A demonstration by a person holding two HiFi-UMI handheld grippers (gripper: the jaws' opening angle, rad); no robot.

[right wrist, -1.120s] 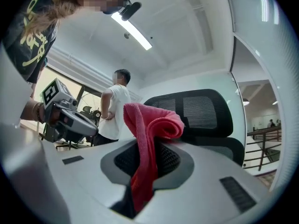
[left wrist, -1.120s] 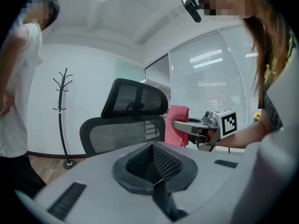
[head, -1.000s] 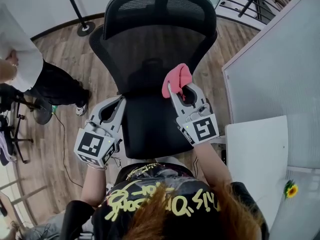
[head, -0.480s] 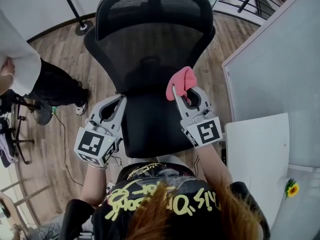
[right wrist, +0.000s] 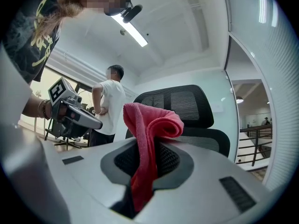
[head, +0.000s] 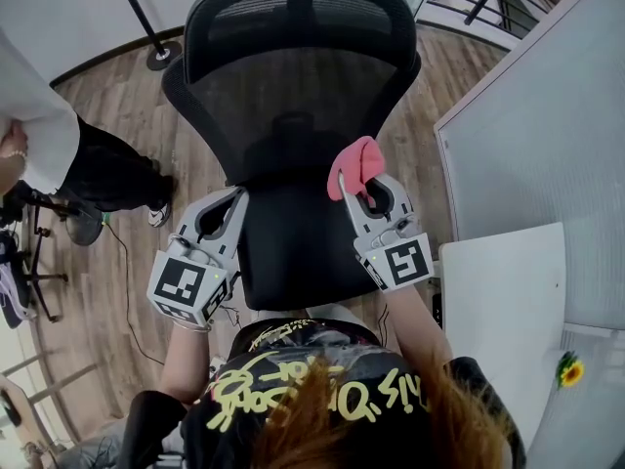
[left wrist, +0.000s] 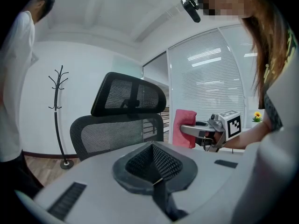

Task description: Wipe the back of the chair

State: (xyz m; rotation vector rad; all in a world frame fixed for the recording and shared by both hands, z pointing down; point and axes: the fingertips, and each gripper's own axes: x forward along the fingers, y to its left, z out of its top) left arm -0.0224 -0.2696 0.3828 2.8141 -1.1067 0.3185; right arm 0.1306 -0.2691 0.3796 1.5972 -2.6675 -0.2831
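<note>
Pink cloth (head: 355, 163) is bunched in the right gripper (head: 357, 186), whose jaws are clamped on it. In the right gripper view the cloth runs up through the jaw gap and folds over in a loop at the top.

Head view: the black mesh chair (head: 293, 96) faces away from the person. Its headrest (head: 298, 8) is at the top and its seat (head: 291, 247) lies between the two grippers. The cloth sits at the lower right edge of the backrest. From above it overlaps the frame, so contact can't be judged there.

Left gripper view fills that in. The cloth hangs just beside the right edge of the backrest, and a thin strip of background shows between them. This view also shows a coat stand (left wrist: 58, 115) against the wall, of which the head view shows only the pole and base.

Left gripper (head: 225, 198) is beside the seat's left edge. Its own view shows the jaws pressed together with nothing between them.

Right gripper view alone shows a person in a white shirt (right wrist: 109, 107) standing upright behind the left gripper. The head view catches only their shoulder and dark trousers at the left edge.

Only the head view shows the white desk (head: 503, 301) at right and the wood floor (head: 127, 96).
</note>
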